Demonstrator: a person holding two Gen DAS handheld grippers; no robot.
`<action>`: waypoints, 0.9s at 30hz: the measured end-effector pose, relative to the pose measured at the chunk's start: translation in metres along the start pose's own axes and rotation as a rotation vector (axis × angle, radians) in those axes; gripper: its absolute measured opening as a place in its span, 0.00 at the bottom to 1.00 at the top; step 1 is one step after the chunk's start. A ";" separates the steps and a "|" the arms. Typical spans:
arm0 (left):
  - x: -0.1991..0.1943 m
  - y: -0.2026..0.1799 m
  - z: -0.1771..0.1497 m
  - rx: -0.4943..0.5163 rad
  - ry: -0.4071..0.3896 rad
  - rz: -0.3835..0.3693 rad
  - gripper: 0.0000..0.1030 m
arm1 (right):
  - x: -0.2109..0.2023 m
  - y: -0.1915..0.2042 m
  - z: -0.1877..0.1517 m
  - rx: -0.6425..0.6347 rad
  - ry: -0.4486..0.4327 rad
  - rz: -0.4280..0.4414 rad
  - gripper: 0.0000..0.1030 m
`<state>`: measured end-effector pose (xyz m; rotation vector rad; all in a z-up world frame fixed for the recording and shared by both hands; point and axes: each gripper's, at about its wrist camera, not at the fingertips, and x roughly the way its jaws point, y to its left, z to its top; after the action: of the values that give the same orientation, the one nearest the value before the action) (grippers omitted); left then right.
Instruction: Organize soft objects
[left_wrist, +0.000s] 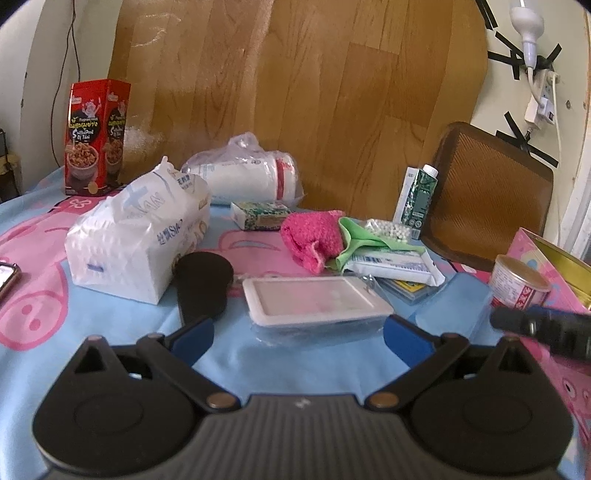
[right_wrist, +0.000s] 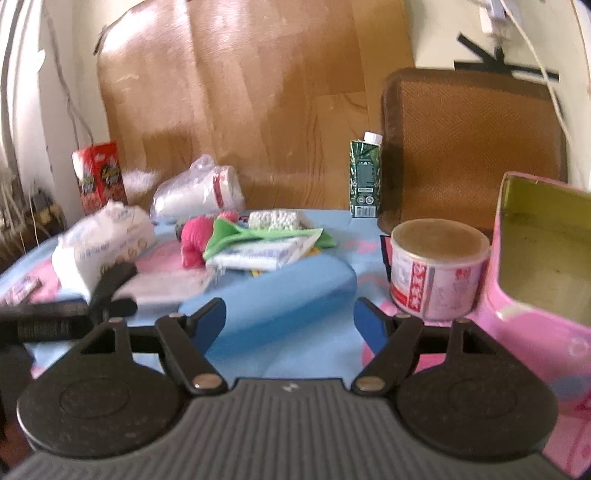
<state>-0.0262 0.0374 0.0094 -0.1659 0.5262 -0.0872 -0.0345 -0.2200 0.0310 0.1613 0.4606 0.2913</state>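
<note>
Clutter runs left to right across your pink-and-blue patterned tablecloth (left_wrist: 122, 325): a white plastic-wrapped tissue pack (left_wrist: 136, 240), a fuzzy pink knitted cloth (left_wrist: 314, 236) touching a folded green cloth (left_wrist: 354, 236), then a round pink-labelled tin (left_wrist: 517, 286) just beside an open pink box (right_wrist: 539, 266). Your left gripper (left_wrist: 299, 336) is spread wide with nothing between the pads, a clear lidded container (left_wrist: 314, 304) just ahead. Your right gripper (right_wrist: 290, 319) is also apart and empty, over a raised fold of cloth. Risks, as I judge them: pads snagging that fold and dragging the whole table, or the tin tipping if you sweep right.
</note>
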 end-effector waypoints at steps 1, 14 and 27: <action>0.000 0.000 0.000 -0.002 0.005 -0.005 0.96 | 0.004 -0.003 0.005 0.020 0.010 0.014 0.76; -0.056 0.080 -0.011 -0.164 0.063 -0.152 0.93 | 0.107 0.063 0.044 0.025 0.379 0.240 0.76; -0.071 0.107 -0.013 -0.211 0.073 -0.220 0.91 | 0.033 0.113 -0.021 -0.164 0.449 0.426 0.60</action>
<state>-0.0901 0.1500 0.0138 -0.4281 0.5880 -0.2528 -0.0430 -0.1010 0.0235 0.0295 0.8450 0.7899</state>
